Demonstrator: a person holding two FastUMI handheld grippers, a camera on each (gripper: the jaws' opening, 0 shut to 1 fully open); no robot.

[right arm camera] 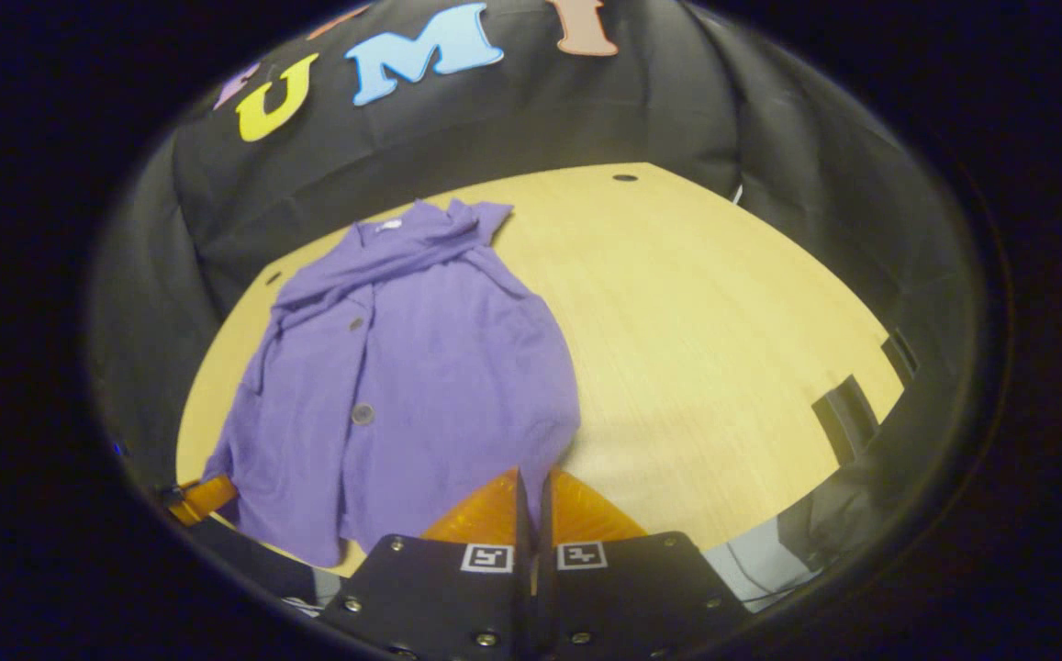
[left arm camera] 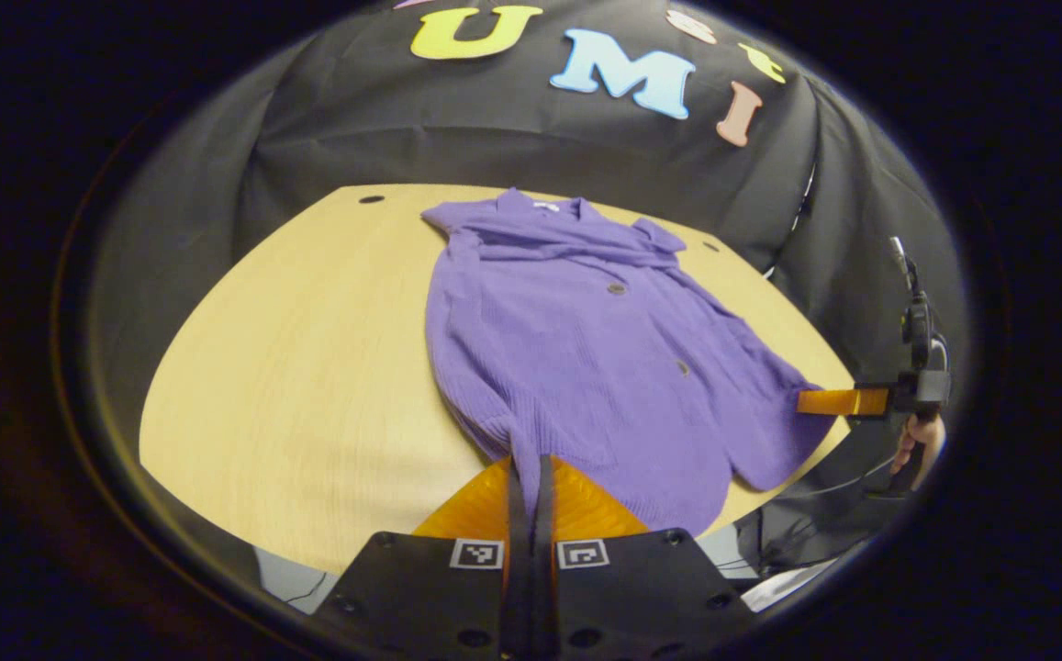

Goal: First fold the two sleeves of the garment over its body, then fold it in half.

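Observation:
A purple buttoned cardigan [left arm camera: 586, 349] lies flat on the wooden table [left arm camera: 310, 367], collar toward the back wall. Both sleeves [left arm camera: 558, 243] lie folded across its chest just below the collar. In the left gripper view my left gripper [left arm camera: 531, 462] is shut on the near hem at one bottom corner. The right gripper [left arm camera: 806, 401], held by a hand [left arm camera: 921, 441], meets the other hem corner at the table's right edge. In the right gripper view the cardigan [right arm camera: 420, 367] spreads left of centre. There my right gripper [right arm camera: 535, 476] is shut on its hem corner, and the left gripper [right arm camera: 205, 496] sits at the far corner.
The table [right arm camera: 723, 349] has bare wood on both sides of the garment. Small round holes [left arm camera: 371, 198] [right arm camera: 624, 177] sit near its back corners. Dark slots [right arm camera: 847, 418] mark the right edge. Black cloth walls the booth behind, and cables [left arm camera: 843, 477] hang below the front edge.

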